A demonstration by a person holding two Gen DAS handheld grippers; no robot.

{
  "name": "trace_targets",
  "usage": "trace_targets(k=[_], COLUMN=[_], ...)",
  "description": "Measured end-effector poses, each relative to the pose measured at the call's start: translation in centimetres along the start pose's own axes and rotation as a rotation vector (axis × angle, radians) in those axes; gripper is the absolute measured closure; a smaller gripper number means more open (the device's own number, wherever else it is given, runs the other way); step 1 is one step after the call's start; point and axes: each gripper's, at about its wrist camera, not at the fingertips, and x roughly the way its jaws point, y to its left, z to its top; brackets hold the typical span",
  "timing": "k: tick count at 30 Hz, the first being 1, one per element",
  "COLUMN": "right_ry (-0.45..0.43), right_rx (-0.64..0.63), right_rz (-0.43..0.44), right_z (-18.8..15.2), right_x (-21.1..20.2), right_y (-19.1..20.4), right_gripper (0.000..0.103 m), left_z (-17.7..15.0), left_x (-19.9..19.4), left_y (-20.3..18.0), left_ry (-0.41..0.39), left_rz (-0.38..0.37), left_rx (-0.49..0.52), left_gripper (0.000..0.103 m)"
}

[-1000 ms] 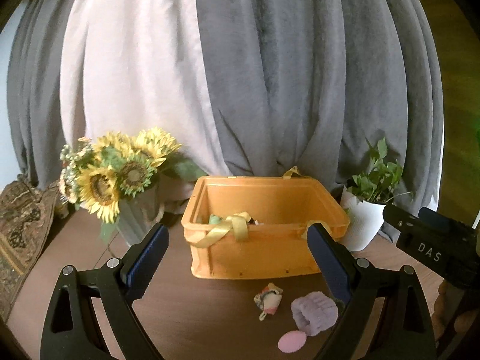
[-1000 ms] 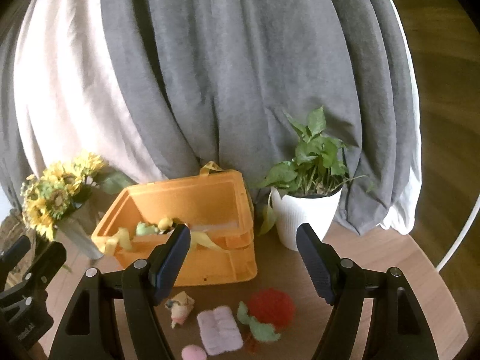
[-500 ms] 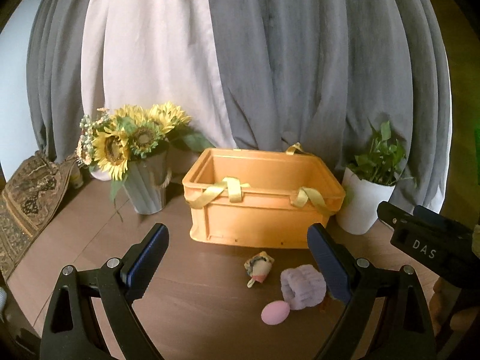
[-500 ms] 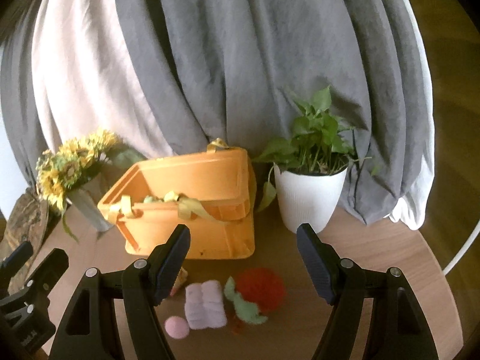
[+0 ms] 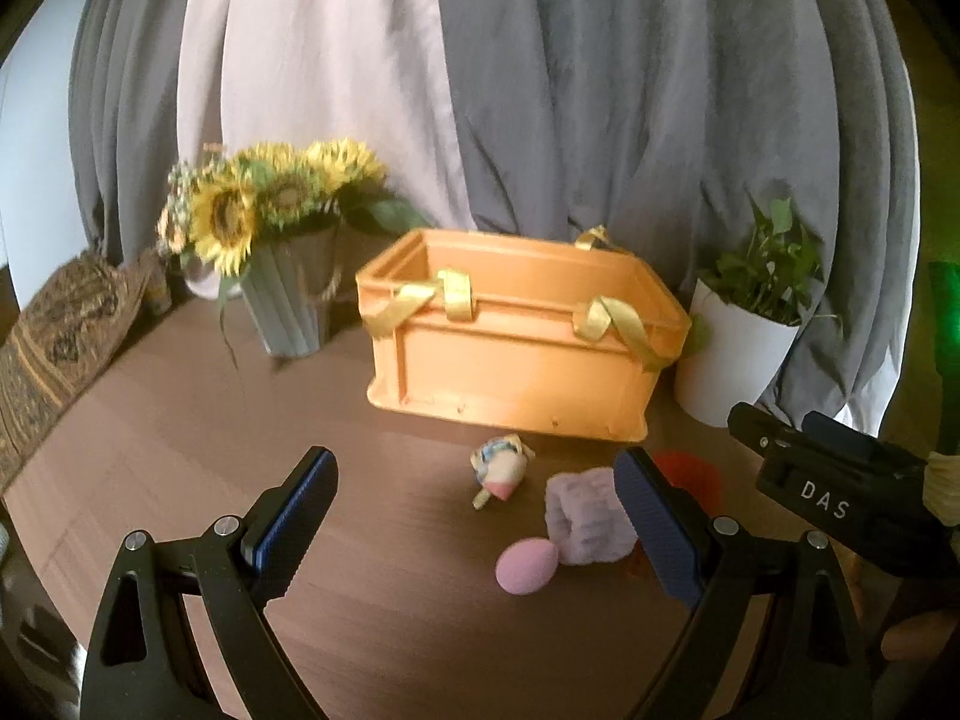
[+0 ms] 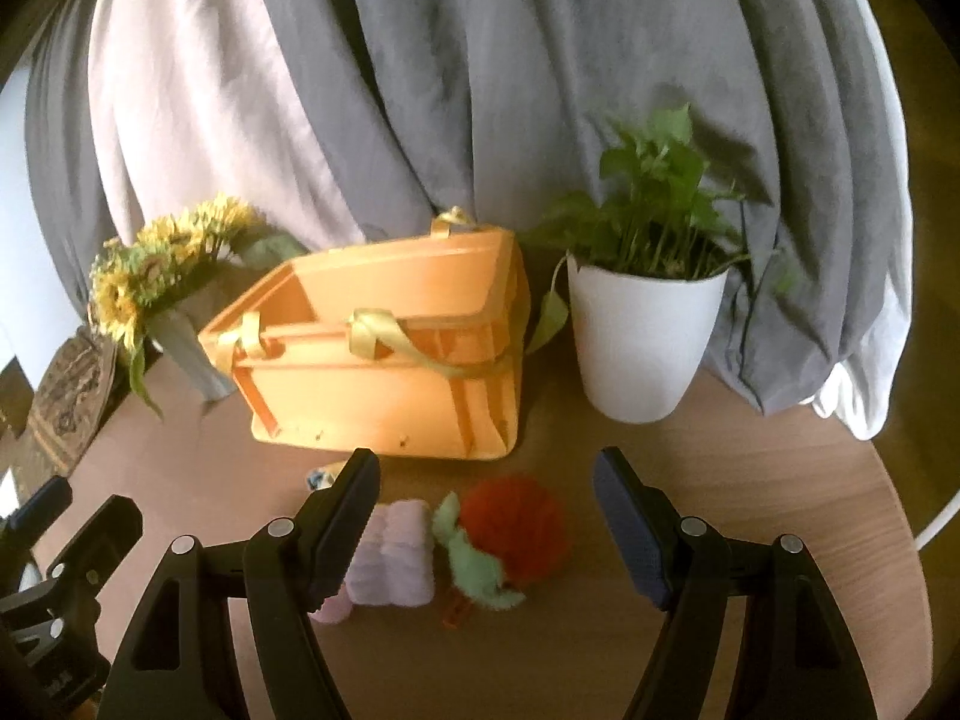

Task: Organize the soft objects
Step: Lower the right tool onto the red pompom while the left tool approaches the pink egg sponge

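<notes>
An orange crate (image 5: pixel 516 354) (image 6: pixel 384 372) with yellow ribbon handles stands on the round wooden table. In front of it lie soft toys: a small ice-cream plush (image 5: pixel 501 468), a lilac fuzzy roll (image 5: pixel 585 519) (image 6: pixel 393 558), a pink egg-shaped pad (image 5: pixel 527 566) and a red fluffy ball with green leaves (image 6: pixel 516 525) (image 5: pixel 690 471). My left gripper (image 5: pixel 474 525) hangs open above the table, the toys just ahead between its fingers. My right gripper (image 6: pixel 486 519) is open too, over the red ball and lilac roll. Neither holds anything.
A sunflower bunch in a grey ribbed vase (image 5: pixel 294 306) (image 6: pixel 180 336) stands left of the crate. A green plant in a white pot (image 5: pixel 732 354) (image 6: pixel 642 342) stands to its right. Grey and pale curtains hang behind. A patterned cushion (image 5: pixel 66 324) lies far left.
Both grippers have sunk and tilted toward the table; the crate's inside has dropped out of sight and the toys now sit higher and closer in both views.
</notes>
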Motion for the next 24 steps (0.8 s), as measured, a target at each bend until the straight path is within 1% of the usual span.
trace_targets(k=[4,9,14,24], right_ry=[0.021,0.056,0.096,0.165], right_rx=[-0.018,-0.009,-0.003,-0.029], right_rz=[0.008,0.022,0.03,0.063], right_z=[-0.6,-1.2,-1.7,-2.8], right_x=[1.0,2.5,4.3,7.7], right_y=[-0.4,-1.3,-2.0,-2.5], right_gripper=[0.029,0.029,0.029,0.029], left_z=[-0.9,-1.9,-2.8,-4.8], left_x=[1.0,2.4,4.2,7.7], left_y=[-0.5,-1.4,-2.1,-2.8], left_ry=[0.03,0.07,0.121,0.218], left_rz=[0.005,-0.001,-0.006,-0.001], left_rx=[-0.002,0.013,0.025,0.037], left_gripper=[0.009,0.009,0.013,0.017])
